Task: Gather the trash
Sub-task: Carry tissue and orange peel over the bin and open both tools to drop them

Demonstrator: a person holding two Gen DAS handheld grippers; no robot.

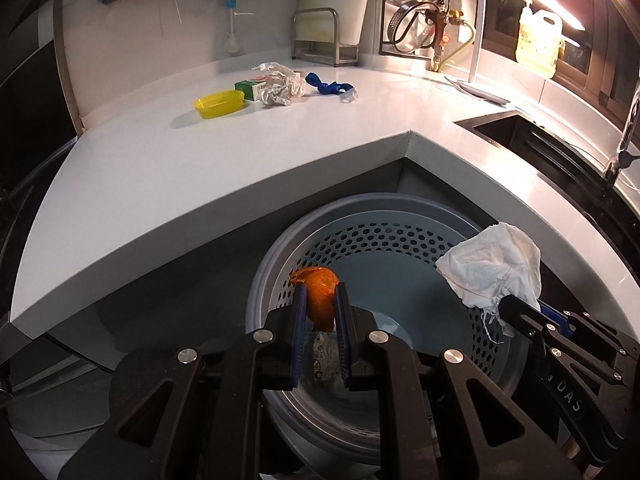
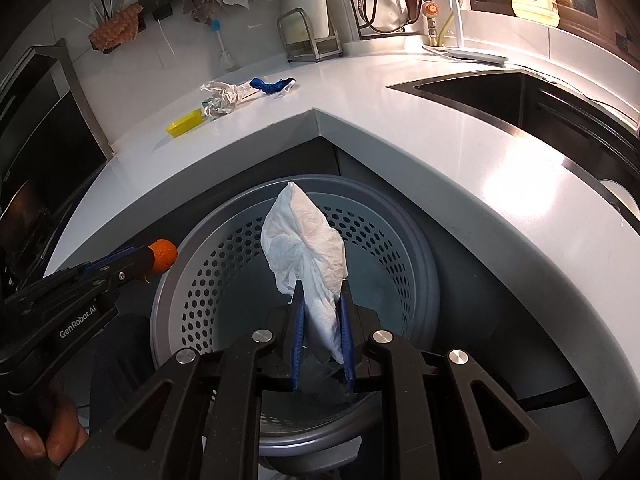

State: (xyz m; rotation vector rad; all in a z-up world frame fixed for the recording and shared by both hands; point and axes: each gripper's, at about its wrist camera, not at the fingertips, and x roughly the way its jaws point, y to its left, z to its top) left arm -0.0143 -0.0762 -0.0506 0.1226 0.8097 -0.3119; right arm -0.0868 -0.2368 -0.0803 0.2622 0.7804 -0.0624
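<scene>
My left gripper (image 1: 320,292) is shut on an orange peel (image 1: 318,292) and holds it over the grey perforated trash bin (image 1: 400,232). The peel also shows in the right wrist view (image 2: 163,255). My right gripper (image 2: 322,292) is shut on a crumpled white tissue (image 2: 308,248) above the same bin (image 2: 208,264); the tissue also shows in the left wrist view (image 1: 492,264). On the white counter (image 1: 200,168) lie a yellow plastic tub (image 1: 219,104), a green carton (image 1: 250,89), crumpled clear plastic (image 1: 280,86) and a blue wrapper (image 1: 326,85).
The bin stands on the floor in the inner corner of the L-shaped counter. A dark sink (image 1: 516,130) is set in the right counter. A metal rack (image 1: 320,36) and hanging pot lids (image 1: 420,4) stand at the back wall. A soap jug (image 1: 538,38) sits on the sill.
</scene>
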